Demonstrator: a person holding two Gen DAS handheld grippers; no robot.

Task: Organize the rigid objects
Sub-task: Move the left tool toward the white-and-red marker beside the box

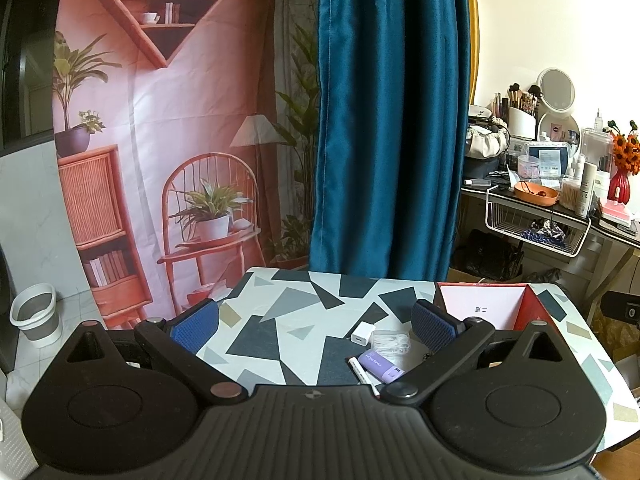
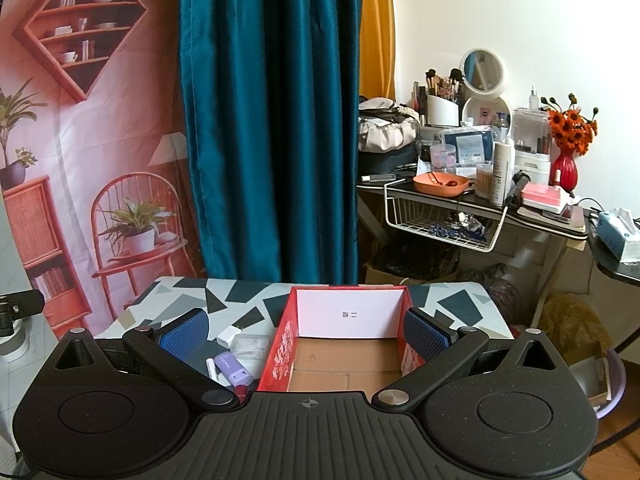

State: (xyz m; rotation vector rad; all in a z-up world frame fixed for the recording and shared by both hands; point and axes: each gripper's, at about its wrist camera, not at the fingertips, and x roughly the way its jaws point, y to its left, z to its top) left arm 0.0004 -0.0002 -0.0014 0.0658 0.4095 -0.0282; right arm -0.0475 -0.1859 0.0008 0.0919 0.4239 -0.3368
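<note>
While both claws, left claw [image 1: 316,326] and right claw [image 2: 306,330], are hanging released, the purple flash drive [image 1: 380,365] is lying on the desk [image 1: 280,304] beside the red box [image 2: 280,350]; likely light, stiff, slippery — pinch across its flat sides.

On the geometric-patterned table [image 2: 248,296], red cardboard box [image 2: 280,354] sits right; white charger cube [image 2: 226,337], clear plastic case [image 2: 251,346], purple rectangular device [image 2: 233,368] cluster just left of it.

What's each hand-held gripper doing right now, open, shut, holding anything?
Left hand-held gripper: open, holding nothing, above the table.
Right hand-held gripper: open, holding nothing, in front of the red box.
</note>
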